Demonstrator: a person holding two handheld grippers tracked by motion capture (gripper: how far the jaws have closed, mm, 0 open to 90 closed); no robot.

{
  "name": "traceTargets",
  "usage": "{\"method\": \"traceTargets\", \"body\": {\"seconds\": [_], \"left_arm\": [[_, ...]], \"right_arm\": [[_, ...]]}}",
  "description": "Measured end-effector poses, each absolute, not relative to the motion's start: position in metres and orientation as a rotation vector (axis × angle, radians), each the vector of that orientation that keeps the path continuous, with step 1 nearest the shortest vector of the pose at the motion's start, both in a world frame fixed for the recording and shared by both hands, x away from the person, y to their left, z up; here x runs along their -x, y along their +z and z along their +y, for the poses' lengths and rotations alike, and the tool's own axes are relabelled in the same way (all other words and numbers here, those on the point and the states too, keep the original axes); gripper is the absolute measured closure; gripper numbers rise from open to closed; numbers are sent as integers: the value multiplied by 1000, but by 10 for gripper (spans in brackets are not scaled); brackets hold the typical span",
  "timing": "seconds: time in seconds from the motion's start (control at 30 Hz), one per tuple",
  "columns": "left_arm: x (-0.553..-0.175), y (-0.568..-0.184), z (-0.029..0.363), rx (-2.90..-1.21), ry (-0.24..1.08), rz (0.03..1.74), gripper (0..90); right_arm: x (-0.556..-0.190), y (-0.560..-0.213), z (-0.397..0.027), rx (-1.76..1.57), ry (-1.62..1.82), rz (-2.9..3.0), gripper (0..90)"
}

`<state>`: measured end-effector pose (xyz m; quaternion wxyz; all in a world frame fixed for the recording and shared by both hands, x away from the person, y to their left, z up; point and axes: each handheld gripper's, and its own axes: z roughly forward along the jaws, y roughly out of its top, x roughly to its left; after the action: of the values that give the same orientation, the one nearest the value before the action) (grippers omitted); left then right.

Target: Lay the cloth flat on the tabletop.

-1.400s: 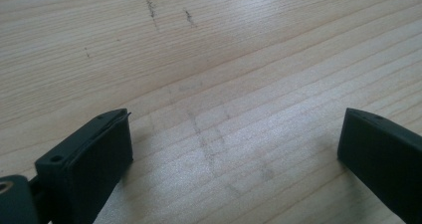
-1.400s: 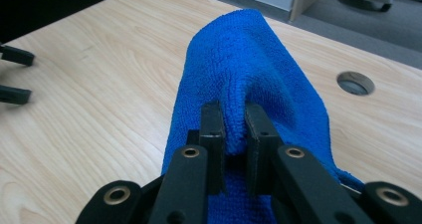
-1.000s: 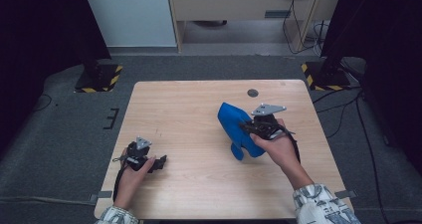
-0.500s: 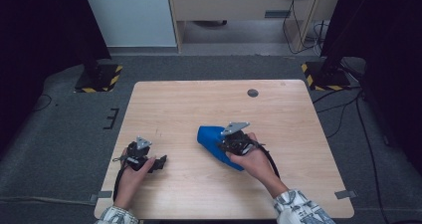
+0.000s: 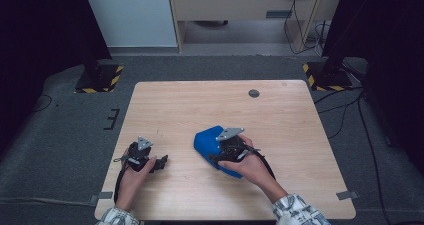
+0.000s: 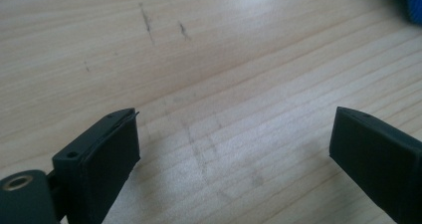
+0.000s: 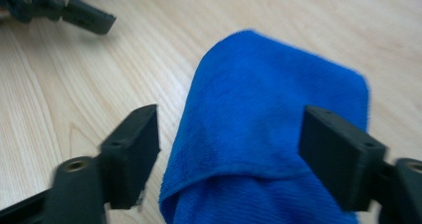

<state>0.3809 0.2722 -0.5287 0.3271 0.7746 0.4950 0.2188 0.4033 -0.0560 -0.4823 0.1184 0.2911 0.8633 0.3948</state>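
**Blue cloth lying between the right jaws, released on the bench**

High view: blue cloth point(image 5: 209, 144) is lying folded on the bench point(image 5: 300, 130), near the middle and a bit toward the person's side. Right gripper point(image 5: 223, 154) is sitting right over its near-right part, w/ the hand partly covering it. Left gripper point(image 5: 159, 163) is resting on the bench well apart to the left, pointing roughly toward the cloth. Right hand is clearly the nearer one; left would have to cross bare wood to get there.

Left gripper view: jaws are standing spread w/ nothing between them, just bare bench point(image 6: 209, 84). A sliver of the blue cloth point(image 6: 414, 2) is showing at the top-right corner, so it lies ahead and off to that side of these jaws.

Right gripper view: jaws have just been opening and are now standing wide, w/ the blue cloth point(image 7: 268, 129) running straight out between them. Pads aren't pressing on it. Its long axis is running along the jaws' own line, away from the camera, w/ a folded lip at the near end. Left gripper point(image 7: 89, 17) is showing far off, top left.

Judgement: any re-grip is turning on that alignment. Cloth is dead ahead & centred for the right jaws, so closing would catch the near fold.
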Motion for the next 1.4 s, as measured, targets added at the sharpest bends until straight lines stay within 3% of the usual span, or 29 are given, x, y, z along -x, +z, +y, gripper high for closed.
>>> {"method": "traceTargets", "body": {"seconds": [0.27, 0.47, 0.5, 0.53, 0.67, 0.77, 0.97, 1.03, 1.07, 1.1, 1.2, 1.37, 1.4], "left_arm": [[-376, -517, 261, -1975, 584, 1243, 102], [-373, -509, 237, -1970, 564, 1163, 121], [-373, -509, 237, -1970, 564, 1163, 127], [-372, -508, 234, -1966, 556, 1154, 134], [-372, -499, 215, -1921, 517, 1123, 159], [-374, -496, 207, -1905, 495, 1111, 169], [-376, -490, 176, -1936, 460, 1052, 175], [-376, -490, 165, -1957, 452, 1025, 175], [-375, -490, 156, -1981, 454, 1000, 174], [-375, -490, 156, -1981, 454, 1000, 174], [-375, -490, 142, -1997, 446, 967, 173], [-373, -489, 131, -2014, 438, 931, 173], [-374, -490, 125, -2028, 431, 913, 222]], "right_arm": [[-402, -472, -78, -892, 1183, 2478, 215], [-398, -483, -114, -958, 1180, 2444, 462], [-398, -483, -114, -958, 1180, 2444, 462], [-399, -489, -122, -986, 1177, 2434, 538], [-403, -501, -130, -1029, 1225, 2428, 616], [-405, -505, -131, -1049, 1235, 2422, 612], [-407, -510, -125, -1077, 1210, 2436, 515], [-408, -513, -125, -1100, 1218, 2442, 565], [-407, -513, -124, -1081, 1223, 2455, 655], [-407, -513, -124, -1081, 1223, 2455, 655], [-405, -510, -122, -1050, 1276, 2463, 810], [-401, -506, -120, -1018, 1312, 2464, 878], [-399, -504, -119, -1007, 1319, 2465, 884]]}}
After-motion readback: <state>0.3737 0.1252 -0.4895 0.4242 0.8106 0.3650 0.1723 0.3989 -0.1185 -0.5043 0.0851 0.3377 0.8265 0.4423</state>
